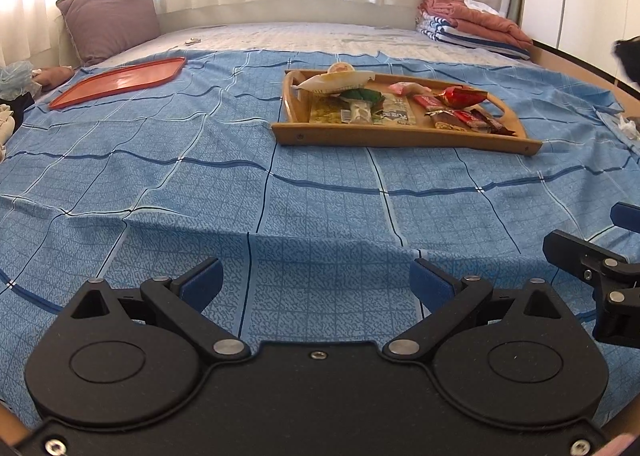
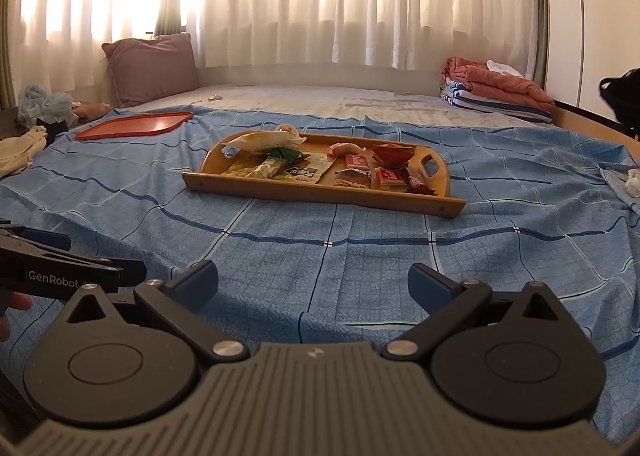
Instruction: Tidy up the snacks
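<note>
Well, both the left gripper (image 1: pixel 316 284) and right gripper (image 2: pixel 312 282) are spread wide and empty; crinkly snacks (image 2: pixel 352 172) (piled loosely) could slip off the wooden tray (image 2: pixel 320 192).

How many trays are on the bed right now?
2: a wooden handled tray full of snacks mid-bed on the blue checked sheet, and a flat orange plastic tray far left near the purple pillow.

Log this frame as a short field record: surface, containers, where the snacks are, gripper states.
surface: bed with blue checked sheet
wooden tray: holds all visible snacks, mixed wrappers
long pale packet: leans on the tray's far left rim
red tray: far left on the sheet, nothing on it
left gripper: open, holds nothing
right gripper: open, holds nothing
background: purple pillow, folded blankets
</note>
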{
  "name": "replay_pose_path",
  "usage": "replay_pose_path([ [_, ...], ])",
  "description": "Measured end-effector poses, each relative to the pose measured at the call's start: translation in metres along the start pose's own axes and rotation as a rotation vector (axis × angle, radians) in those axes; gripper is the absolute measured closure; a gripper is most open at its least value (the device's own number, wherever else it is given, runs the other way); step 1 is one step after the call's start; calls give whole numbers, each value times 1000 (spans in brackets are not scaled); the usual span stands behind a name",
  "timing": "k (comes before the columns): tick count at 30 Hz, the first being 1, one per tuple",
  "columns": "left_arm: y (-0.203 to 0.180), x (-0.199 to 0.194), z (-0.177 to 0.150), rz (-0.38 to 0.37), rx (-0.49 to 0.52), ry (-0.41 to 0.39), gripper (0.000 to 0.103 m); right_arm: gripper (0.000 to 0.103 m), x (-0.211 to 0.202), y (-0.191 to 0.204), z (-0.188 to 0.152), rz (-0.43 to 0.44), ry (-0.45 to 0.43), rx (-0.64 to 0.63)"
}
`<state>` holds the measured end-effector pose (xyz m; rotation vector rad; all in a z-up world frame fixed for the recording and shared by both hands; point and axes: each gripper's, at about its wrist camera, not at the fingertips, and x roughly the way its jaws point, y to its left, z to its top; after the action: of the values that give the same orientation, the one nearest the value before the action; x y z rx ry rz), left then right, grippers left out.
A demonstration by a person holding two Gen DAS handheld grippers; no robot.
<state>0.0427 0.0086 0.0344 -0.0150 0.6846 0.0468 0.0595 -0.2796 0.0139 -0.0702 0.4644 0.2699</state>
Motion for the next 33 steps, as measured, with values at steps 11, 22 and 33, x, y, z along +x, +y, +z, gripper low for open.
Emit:
replay_pose_path([
  [11,-2,14,-8,30,1,34,3,0,7,-1,-8,-4,27,8],
  [22,7,19,-11,90,-24,39,3,0,16,4,-14,55,59,-3],
  [33,30,25,-13,132,-72,55,1,0,29,17,-8,93,64,-1],
])
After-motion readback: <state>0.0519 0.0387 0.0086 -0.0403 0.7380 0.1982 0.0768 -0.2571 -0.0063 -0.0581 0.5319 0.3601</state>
